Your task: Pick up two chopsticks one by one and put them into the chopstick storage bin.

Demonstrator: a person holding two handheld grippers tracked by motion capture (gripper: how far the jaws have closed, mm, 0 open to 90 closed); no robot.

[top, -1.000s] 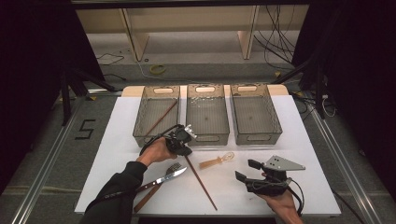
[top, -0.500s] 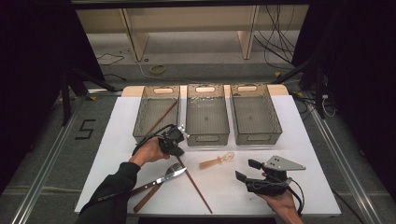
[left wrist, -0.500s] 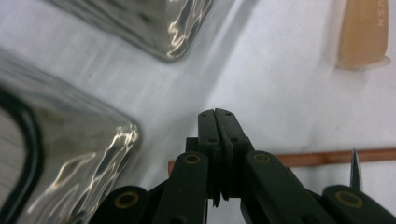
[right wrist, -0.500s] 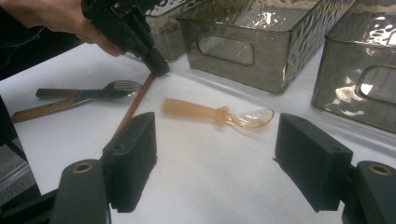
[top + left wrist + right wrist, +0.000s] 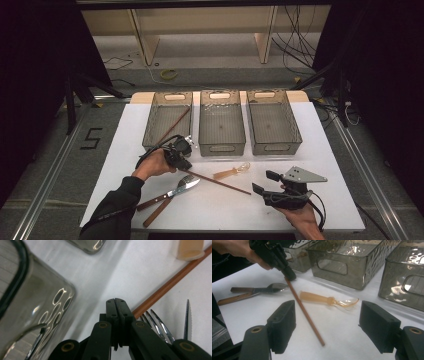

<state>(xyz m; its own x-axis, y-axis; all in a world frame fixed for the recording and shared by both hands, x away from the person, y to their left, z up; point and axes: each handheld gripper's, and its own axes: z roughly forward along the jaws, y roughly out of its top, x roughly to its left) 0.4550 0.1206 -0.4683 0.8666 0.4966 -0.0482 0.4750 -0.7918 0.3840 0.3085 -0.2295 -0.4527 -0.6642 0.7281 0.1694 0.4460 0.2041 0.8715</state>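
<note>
Slim brown wooden chopstick point(image 5: 215, 181) pinched at its end by the left hand-held gripper point(image 5: 181, 161).

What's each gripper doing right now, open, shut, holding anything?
Left gripper: shut on the end of the long brown wooden chopstick.
Right gripper: open, holding nothing.

- The chopstick point(image 5: 168, 286) runs behind the left tongs point(image 5: 116, 302); whether it is pinched cannot be told.
- Beside that chopstick, the spoon point(image 5: 190, 250) handle is cut off by the top edge.
- Fork point(image 5: 156, 323) and knife point(image 5: 186, 317) handles are hidden behind the tongs.
</note>
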